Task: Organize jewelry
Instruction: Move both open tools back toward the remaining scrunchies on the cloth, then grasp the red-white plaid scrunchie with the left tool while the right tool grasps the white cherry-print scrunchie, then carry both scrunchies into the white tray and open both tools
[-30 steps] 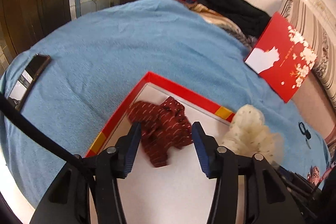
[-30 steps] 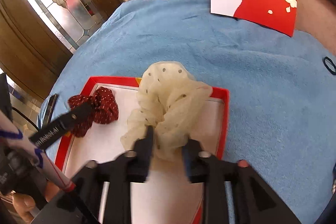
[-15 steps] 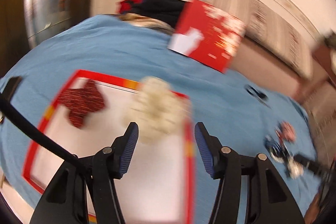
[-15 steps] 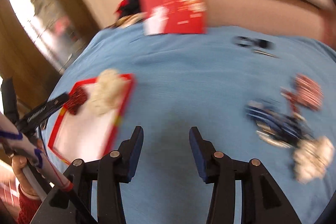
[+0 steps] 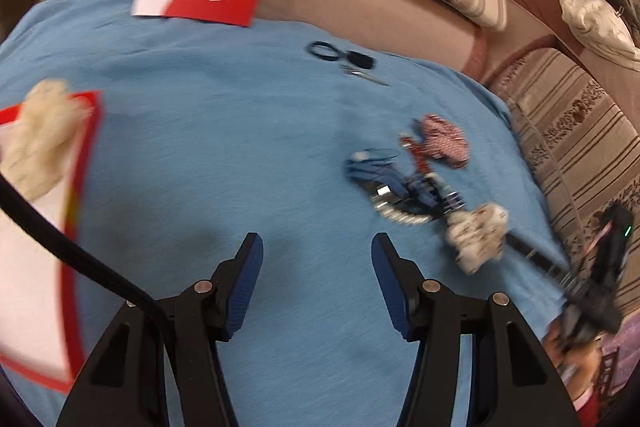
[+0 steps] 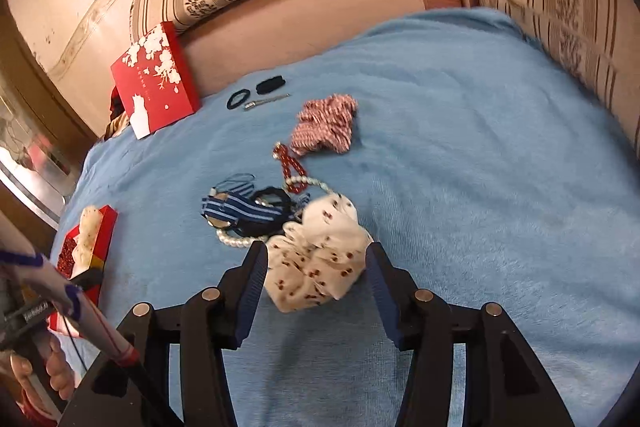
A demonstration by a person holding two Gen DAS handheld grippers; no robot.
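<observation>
Blue blanket [image 6: 460, 147] covers the surface. Right tool [image 6: 315, 269] spread wide around white cherry-print scrunchie [image 6: 320, 267], not clamped. Left tool [image 5: 317, 259] wide apart, holding nothing. Cream scrunchie [image 5: 38, 139] lies on red tray [image 5: 86, 147], far left.

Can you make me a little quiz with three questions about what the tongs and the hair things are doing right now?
1. True or false: the right tongs are open around the white scrunchie.
2. What are the left tongs holding? A) a necklace B) nothing C) a red box
3. Fill in: the cream scrunchie lies in the red ____.

Key: 1 true; 2 B; 3 tray.
</observation>
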